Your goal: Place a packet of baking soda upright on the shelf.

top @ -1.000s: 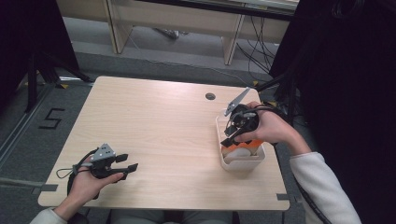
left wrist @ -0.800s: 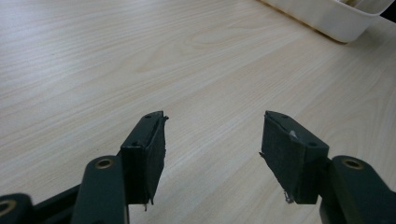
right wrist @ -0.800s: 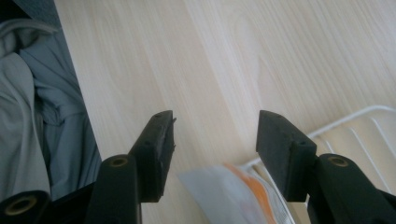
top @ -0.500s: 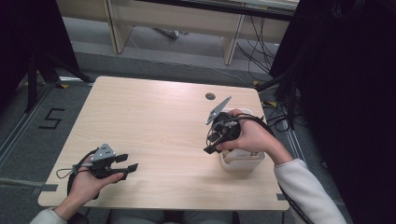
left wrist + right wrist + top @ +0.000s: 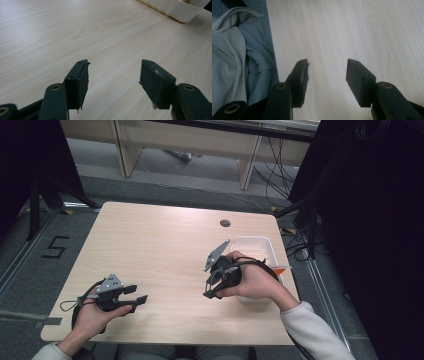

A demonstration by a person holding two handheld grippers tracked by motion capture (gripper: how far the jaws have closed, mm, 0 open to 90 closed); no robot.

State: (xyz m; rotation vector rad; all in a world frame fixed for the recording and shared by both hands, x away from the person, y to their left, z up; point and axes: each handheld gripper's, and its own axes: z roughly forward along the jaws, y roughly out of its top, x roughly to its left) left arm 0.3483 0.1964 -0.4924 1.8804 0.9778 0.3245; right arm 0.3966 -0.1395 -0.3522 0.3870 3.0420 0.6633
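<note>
So the right tool (image 5: 212, 287) was out over the bare middle of the pale wood-grain desk (image 5: 150, 245), just left of the white rectangular plastic tub (image 5: 250, 245) that sat near the desk's right edge. The person's right hand (image 5: 255, 282) was wrapped around it and covered the near part of the tub in the high view. Something orange (image 5: 280, 268) poked out at the tub's right rim, but it was too small for me to tell what it was. The grey three-cornered plate (image 5: 216, 255) on top of the tool tipped up and to the left.

In the right gripper view the two black jaws stood spread with nothing between them, just desk grain underneath and some grey cloth (image 5: 237, 50) past the desk edge on the left of that view. The jaws had just been closing a little, still on nothing.

The left tool (image 5: 136, 298) was down near the front left corner of the desk, held low in the left hand (image 5: 97, 312), its black cable (image 5: 70, 306) looping off to the side. Its jaws pointed right across the desk, well apart from the tub. The left gripper view had them spread wide too, nothing pinched, with a corner of the white tub (image 5: 175, 8) far off at the top right.
</note>
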